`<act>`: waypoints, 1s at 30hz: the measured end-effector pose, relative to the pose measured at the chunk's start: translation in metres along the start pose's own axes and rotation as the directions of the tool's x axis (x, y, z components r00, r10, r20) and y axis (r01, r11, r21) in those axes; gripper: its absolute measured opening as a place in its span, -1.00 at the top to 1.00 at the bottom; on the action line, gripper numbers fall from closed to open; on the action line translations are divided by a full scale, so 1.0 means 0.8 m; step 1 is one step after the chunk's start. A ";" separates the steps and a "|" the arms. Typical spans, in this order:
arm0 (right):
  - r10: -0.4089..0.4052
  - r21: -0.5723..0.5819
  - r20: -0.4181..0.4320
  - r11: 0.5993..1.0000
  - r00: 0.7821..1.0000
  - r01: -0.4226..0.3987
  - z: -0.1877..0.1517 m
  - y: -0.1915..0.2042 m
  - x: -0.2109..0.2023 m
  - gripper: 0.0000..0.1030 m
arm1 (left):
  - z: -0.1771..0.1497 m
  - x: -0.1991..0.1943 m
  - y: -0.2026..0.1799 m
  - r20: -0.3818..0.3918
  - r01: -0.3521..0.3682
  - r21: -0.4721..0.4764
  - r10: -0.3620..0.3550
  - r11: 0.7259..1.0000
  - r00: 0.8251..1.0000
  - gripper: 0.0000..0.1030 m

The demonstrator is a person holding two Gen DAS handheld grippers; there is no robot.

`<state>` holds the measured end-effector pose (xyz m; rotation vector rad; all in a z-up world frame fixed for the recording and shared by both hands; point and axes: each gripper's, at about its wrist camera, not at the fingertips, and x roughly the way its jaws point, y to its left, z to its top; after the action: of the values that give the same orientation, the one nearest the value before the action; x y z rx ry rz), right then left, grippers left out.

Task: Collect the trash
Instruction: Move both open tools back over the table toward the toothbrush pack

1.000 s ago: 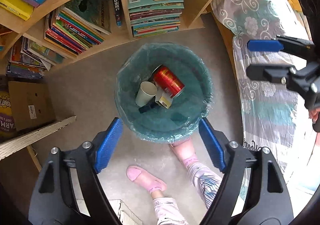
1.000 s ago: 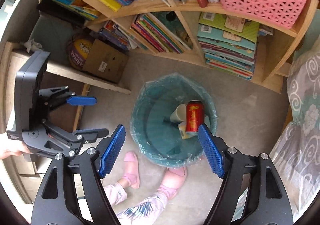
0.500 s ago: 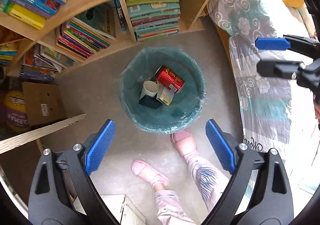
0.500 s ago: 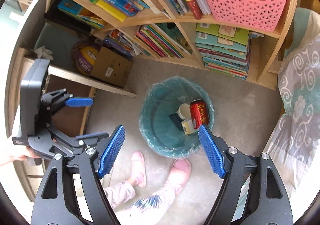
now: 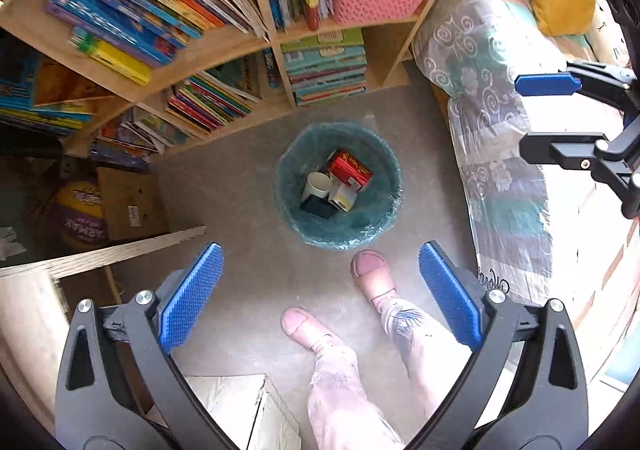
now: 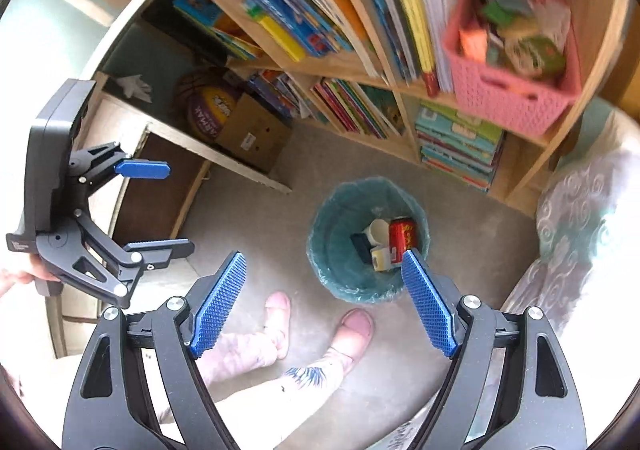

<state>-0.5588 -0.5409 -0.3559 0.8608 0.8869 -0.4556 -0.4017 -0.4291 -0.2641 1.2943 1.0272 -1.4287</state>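
**Both tongs pull up and away from a loaded bin**

The bin (image 5: 338, 185), lined with a teal bag, stands on the floor between the bookshelf (image 5: 256, 45) and the bed (image 5: 500, 153). Inside lie a red can (image 5: 350, 169), a white cup (image 5: 318, 185), a small pale carton (image 5: 343, 198) and a dark box (image 5: 319, 206), all bunched together near the middle.

What has changed is height. A second ago the left tongs (image 5: 320, 290) sat close over the bin, its rim nearly filling the gap between the blue pads; now the bin looks much smaller and the person's pink shoes (image 5: 372, 278) and more of the shelf show. The right tongs (image 6: 322, 298) have lifted likewise — their view now takes in the pink basket (image 6: 516, 61) and the ball (image 6: 210, 109) by the cardboard box (image 6: 252, 137). The can has also tipped from leaning upright to lying lower among the rest.

Both tongs stand wide open and carry nothing. Each also shows in the other's view, off to the side, jaws apart.

My reading: the drop is done and the hands are retreating. No loose trash shows on the visible floor, so either the collecting is near its end or the next piece lies out of view. If the bag must be gathered next, its thin rim will be slippery to pinch.
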 end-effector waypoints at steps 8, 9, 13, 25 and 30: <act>0.021 -0.087 0.056 0.996 0.998 -0.016 0.031 0.050 -0.059 -0.71 | -0.001 -0.073 0.014 0.071 -0.027 -0.037 0.030 0.999 0.997 -0.87; 0.025 -0.094 0.065 0.995 0.998 -0.018 0.034 0.055 -0.066 -0.71 | -0.002 -0.083 0.015 0.084 -0.031 -0.042 0.035 0.999 0.996 -0.87; 0.024 -0.110 0.111 0.994 0.993 -0.012 0.045 0.076 -0.092 -0.71 | -0.010 -0.126 0.022 0.132 -0.039 -0.071 0.048 0.997 0.990 -0.87; 0.024 -0.228 0.209 0.973 0.978 0.024 0.089 0.123 -0.163 -0.71 | -0.023 -0.233 0.048 0.287 -0.081 -0.173 0.129 0.982 0.949 -0.87; 0.033 -0.281 0.255 0.959 0.966 0.041 0.112 0.140 -0.183 -0.71 | -0.033 -0.270 0.063 0.347 -0.074 -0.234 0.154 0.970 0.925 -0.87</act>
<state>-0.5250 -0.5468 -0.1539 0.5209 0.6923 -0.4203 -0.3417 -0.3945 -0.0519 0.8750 0.8164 -1.3599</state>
